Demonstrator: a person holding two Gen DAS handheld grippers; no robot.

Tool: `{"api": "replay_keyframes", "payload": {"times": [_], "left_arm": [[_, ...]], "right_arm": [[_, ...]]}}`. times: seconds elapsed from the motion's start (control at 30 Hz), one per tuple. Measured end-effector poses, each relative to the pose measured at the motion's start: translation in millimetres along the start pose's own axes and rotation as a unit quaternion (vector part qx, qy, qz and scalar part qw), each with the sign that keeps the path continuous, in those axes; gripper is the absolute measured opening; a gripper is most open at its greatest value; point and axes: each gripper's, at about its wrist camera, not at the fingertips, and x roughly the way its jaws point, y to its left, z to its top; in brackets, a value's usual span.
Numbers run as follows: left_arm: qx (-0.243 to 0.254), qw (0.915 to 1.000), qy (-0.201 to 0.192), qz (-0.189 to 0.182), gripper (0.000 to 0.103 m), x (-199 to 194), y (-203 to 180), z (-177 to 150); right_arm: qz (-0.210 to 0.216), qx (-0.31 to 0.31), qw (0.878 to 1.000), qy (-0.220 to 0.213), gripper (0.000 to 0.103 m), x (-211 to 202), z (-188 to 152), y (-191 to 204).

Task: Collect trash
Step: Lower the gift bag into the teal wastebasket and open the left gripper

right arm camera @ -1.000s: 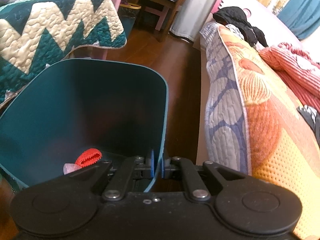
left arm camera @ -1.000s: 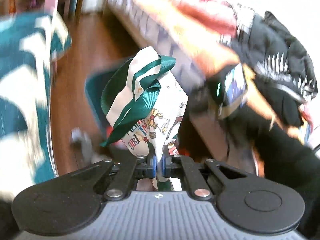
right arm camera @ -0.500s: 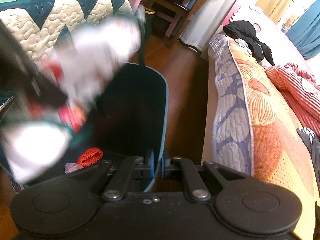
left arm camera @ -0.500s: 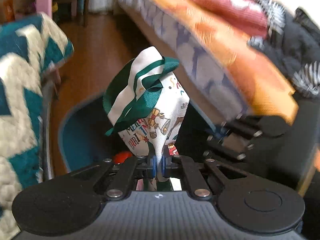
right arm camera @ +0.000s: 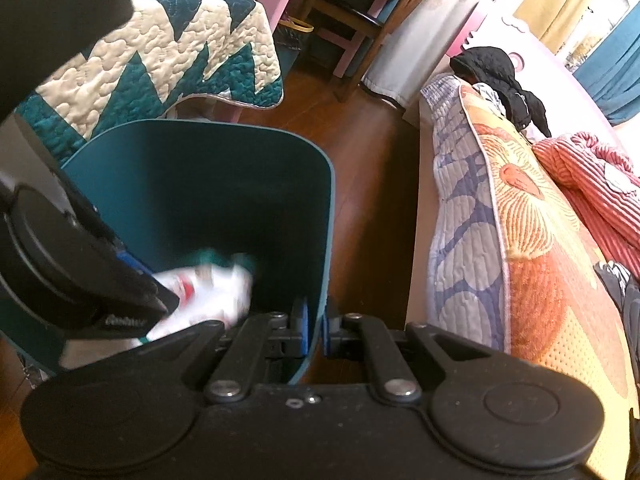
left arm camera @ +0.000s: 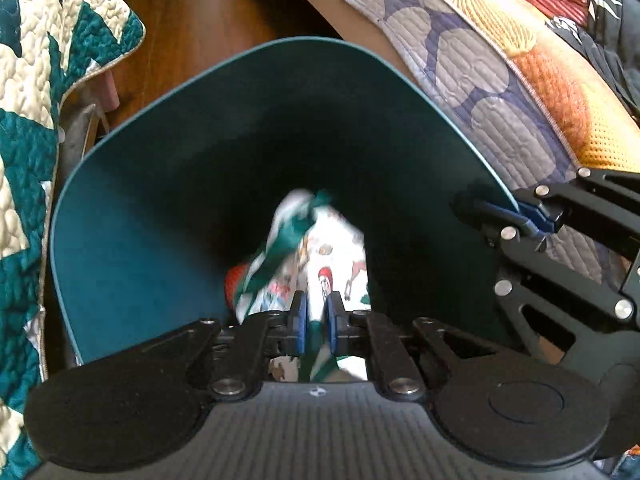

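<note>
A teal trash bin [left arm camera: 152, 208] stands on the floor between two beds. My left gripper [left arm camera: 315, 320] points down into it, and its jaws are opening. Between them, a white gift bag with green ribbon [left arm camera: 320, 248] is blurred and slipping down; the pads no longer press on it. Under the bag lies a red piece of trash [left arm camera: 234, 280]. My right gripper [right arm camera: 315, 316] is shut on the bin's near wall [right arm camera: 224, 184]. It also shows at the bin's right rim as the right gripper [left arm camera: 520, 216]. From the right wrist, the left gripper [right arm camera: 132, 268] hangs over the blurred bag [right arm camera: 212, 292].
A teal and cream zigzag quilt [right arm camera: 168, 60] hangs close on the left of the bin. A bed with a floral quilt [right arm camera: 500, 220] and piled clothes runs along the right. Wooden floor [right arm camera: 372, 184] lies between them, with pink-legged furniture [right arm camera: 340, 12] beyond.
My left gripper swung away from the bed and sank into the bin with the bag. Its pads have parted a little and the bag now blurs downward. The right gripper kept its hold.
</note>
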Motion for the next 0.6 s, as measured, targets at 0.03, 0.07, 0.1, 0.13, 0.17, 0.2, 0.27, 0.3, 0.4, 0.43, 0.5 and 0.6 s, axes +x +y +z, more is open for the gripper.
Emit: {"api": "replay_keyframes", "payload": {"times": [0.03, 0.07, 0.1, 0.13, 0.17, 0.2, 0.27, 0.3, 0.4, 0.43, 0.5, 0.6], "left_arm": [[0.000, 1.0000, 0.000, 0.001, 0.010, -0.8, 0.8, -0.7], [0.001, 1.0000, -0.002, 0.002, 0.010, 0.7, -1.4, -0.1], [0.001, 1.0000, -0.005, 0.004, 0.010, 2.0, -0.8, 1.0], [0.001, 1.0000, -0.007, 0.004, 0.011, 1.2, -0.9, 0.8], [-0.001, 1.0000, -0.008, 0.004, 0.017, 1.7, -0.1, 2.1], [-0.003, 0.9999, -0.010, 0.003, 0.023, 0.9, 0.6, 1.8], [-0.008, 0.9998, -0.019, 0.001, 0.058, -2.8, 1.8, 2.0], [-0.011, 0.9996, -0.027, 0.006, 0.062, -5.5, 2.2, 1.9], [-0.020, 0.9990, -0.040, 0.005, 0.066, -13.2, 6.9, 1.3], [-0.026, 0.9986, -0.046, 0.004, 0.066, -16.7, 9.3, 1.2], [-0.033, 0.9976, -0.060, 0.005, 0.066, -27.0, 12.9, 0.3], [-0.023, 0.9966, -0.080, 0.003, 0.066, -47.5, 13.0, -1.2]], "right_arm": [[0.000, 0.001, 1.000, 0.000, 0.007, 0.4, -0.1, -0.5], [0.000, 0.002, 1.000, 0.001, 0.007, 0.6, 0.0, -0.6], [0.000, 0.002, 1.000, 0.001, 0.007, 0.7, 0.1, -0.6], [0.000, 0.002, 1.000, 0.002, 0.007, 1.1, 0.1, -0.9], [0.000, 0.003, 1.000, 0.002, 0.007, 1.5, 0.0, -1.3], [0.000, 0.003, 1.000, 0.002, 0.007, 1.6, -0.4, -1.7], [0.000, 0.006, 1.000, 0.003, 0.006, 2.1, -0.7, -2.8], [-0.001, 0.007, 1.000, 0.003, 0.006, 2.5, -1.1, -3.3], [-0.015, -0.005, 1.000, -0.003, 0.006, 4.2, -3.3, -1.0], [-0.023, -0.015, 1.000, -0.005, 0.006, 5.0, -4.6, 0.7], [-0.021, -0.006, 1.000, -0.007, 0.006, 6.0, -6.1, -2.7], [-0.020, 0.009, 1.000, -0.001, 0.005, 9.1, -9.4, -11.2]]}}
